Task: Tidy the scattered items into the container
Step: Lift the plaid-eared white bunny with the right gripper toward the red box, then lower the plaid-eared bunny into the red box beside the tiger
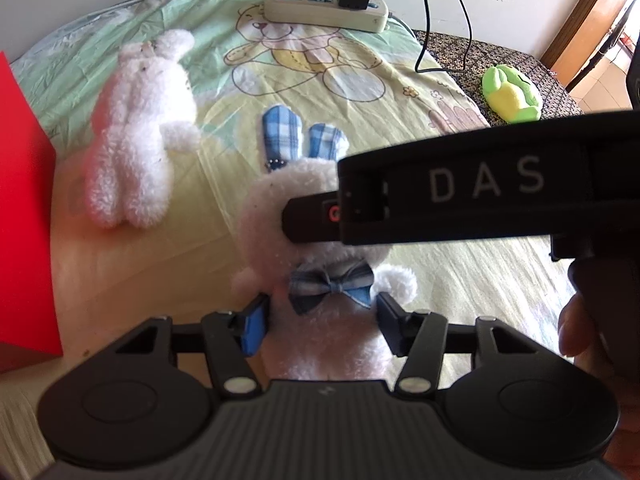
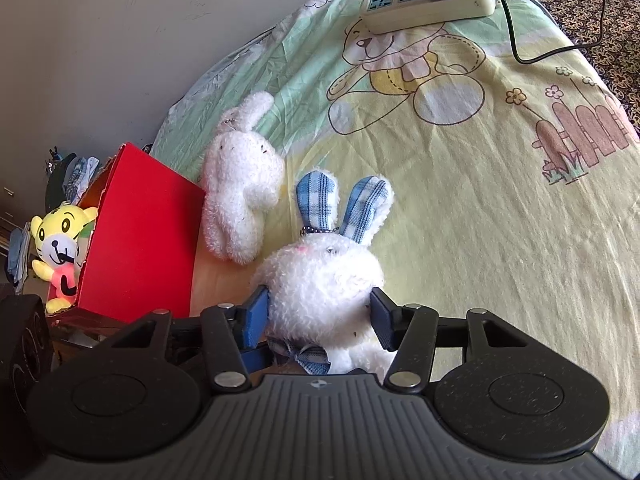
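Plush rabbit with blue plaid ears (image 2: 324,276) lies on the bed sheet (image 2: 460,208), face up, ears pointing away from you, plaid bow tie (image 1: 331,285) at its neck.

Your right hand-held gripper (image 2: 320,312) has its fingers on either side of the rabbit's head: blue pad (image 2: 256,316) against the left side, dark pad on the right side. Pads look to be touching the fur, pinching the head. From the left wrist view the right tool crosses over the rabbit's face, "DAS" lettering visible on its body.

Your left hand-held gripper (image 1: 320,324) is spread, fingers flanking the rabbit's torso just below the bow tie. Can't tell if the pads touch the fur; no clear squeeze there.

Red box (image 2: 140,240) stands at the left edge of the bed, open top. Yellow tiger plush (image 2: 60,248) shows just behind its far side; can't tell if it's inside the box or behind it.

Second all-white plush rabbit (image 2: 240,184) lies just beside the box, between the box and the plaid-eared rabbit, close to both, apparently touching the box wall.

Green and yellow plush (image 1: 512,94) sits well apart on the right, on a dark patterned cover (image 1: 460,56) past the sheet's edge.

Power strip (image 1: 324,8) with a black adapter plugged in lies at the far end of the sheet, black cable (image 1: 424,32) trailing off it.
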`<state>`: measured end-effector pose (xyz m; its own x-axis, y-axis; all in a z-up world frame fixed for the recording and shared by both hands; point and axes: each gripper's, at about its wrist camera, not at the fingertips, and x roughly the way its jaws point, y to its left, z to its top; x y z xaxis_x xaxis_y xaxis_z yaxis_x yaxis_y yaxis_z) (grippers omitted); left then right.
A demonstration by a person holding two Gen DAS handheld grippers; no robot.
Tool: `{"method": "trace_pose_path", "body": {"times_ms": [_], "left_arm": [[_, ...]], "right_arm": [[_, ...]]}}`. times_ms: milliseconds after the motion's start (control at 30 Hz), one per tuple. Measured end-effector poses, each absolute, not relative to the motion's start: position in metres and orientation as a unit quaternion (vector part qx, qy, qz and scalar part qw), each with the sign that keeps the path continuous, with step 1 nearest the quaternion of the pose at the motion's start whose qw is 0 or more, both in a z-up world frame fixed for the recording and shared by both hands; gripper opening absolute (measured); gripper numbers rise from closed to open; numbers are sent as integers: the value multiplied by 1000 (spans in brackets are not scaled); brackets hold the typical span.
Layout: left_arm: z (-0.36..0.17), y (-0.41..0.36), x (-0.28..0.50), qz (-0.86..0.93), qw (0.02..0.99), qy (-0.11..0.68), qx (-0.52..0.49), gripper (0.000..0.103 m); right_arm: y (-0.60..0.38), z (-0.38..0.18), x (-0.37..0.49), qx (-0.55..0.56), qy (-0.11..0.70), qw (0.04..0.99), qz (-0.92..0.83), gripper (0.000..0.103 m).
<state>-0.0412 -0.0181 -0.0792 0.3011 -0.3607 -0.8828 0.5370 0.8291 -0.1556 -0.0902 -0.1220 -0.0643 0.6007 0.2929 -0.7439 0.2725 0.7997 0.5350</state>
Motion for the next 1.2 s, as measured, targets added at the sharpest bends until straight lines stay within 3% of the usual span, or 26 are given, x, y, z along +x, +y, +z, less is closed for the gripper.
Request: {"method": "trace_pose_path", "body": {"times_ms": [467, 667, 767, 1200], "left_arm": [[-22, 13, -64, -265, 868, 411, 90, 52], [17, 53, -58, -253, 891, 370, 75, 52], [39, 79, -58, -250, 903, 342, 68, 42], [67, 186, -27, -215, 924, 315, 37, 41]], "right_arm": [[-104, -18, -94, 338, 371, 864, 45, 56], [-67, 17, -80, 314, 328, 888, 69, 56], [-45, 27, -73, 300, 321, 895, 78, 56], [55, 55, -27, 247, 275, 923, 107, 55]]}}
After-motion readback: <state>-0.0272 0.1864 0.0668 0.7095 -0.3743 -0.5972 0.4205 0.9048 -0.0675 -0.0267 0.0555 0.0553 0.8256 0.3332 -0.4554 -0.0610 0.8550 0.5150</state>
